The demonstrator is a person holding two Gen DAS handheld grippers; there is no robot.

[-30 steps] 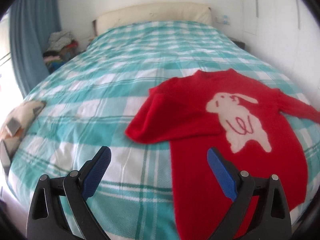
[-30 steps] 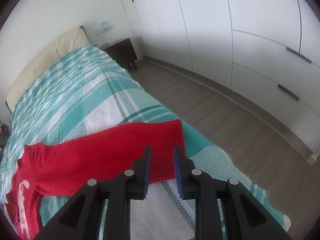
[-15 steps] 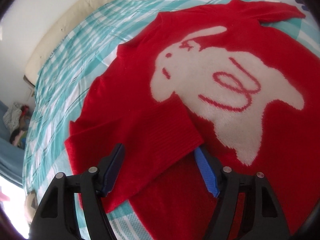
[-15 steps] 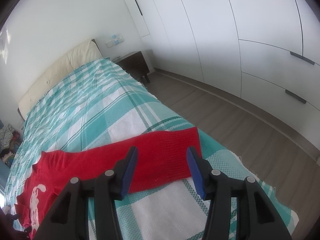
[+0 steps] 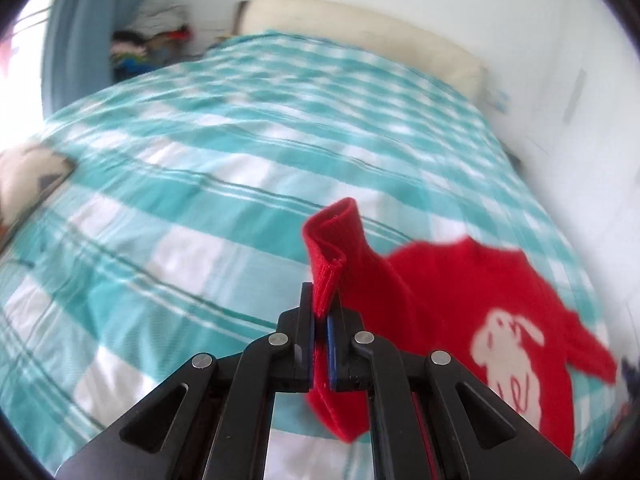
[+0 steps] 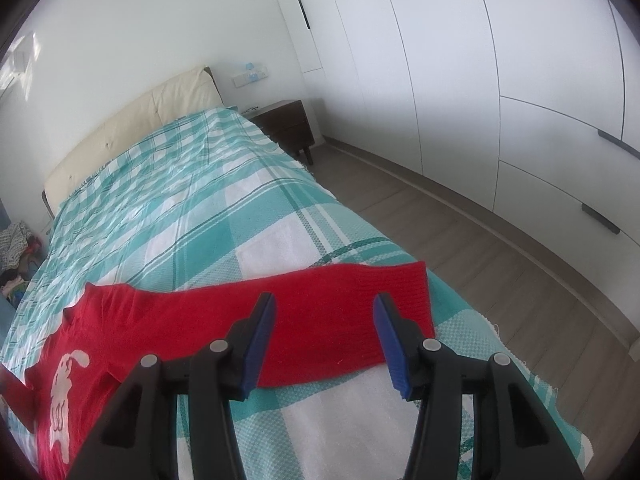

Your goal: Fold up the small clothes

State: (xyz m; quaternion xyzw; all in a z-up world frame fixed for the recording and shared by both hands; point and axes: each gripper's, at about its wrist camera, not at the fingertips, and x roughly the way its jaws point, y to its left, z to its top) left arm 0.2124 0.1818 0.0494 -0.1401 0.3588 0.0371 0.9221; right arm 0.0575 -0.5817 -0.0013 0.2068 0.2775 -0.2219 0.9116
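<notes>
The left gripper (image 5: 319,322) has its jaws closed on a sleeve cuff of the red sweater (image 5: 472,304), lifted above the bed (image 5: 200,152). The right gripper (image 6: 325,336) has its jaws wide, just above the other sleeve (image 6: 320,312). The knit seems soft and light; I would take this sleeve near its cuff.

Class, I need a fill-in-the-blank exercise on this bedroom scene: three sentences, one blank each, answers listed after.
1. The left tongs are shut on the cuff of the red knitted sweater's ____.
2. The right tongs are ____ above the other sleeve, which lies flat.
3. The white shape knitted on the sweater's front is a ____.

Answers: sleeve; open; rabbit
</notes>
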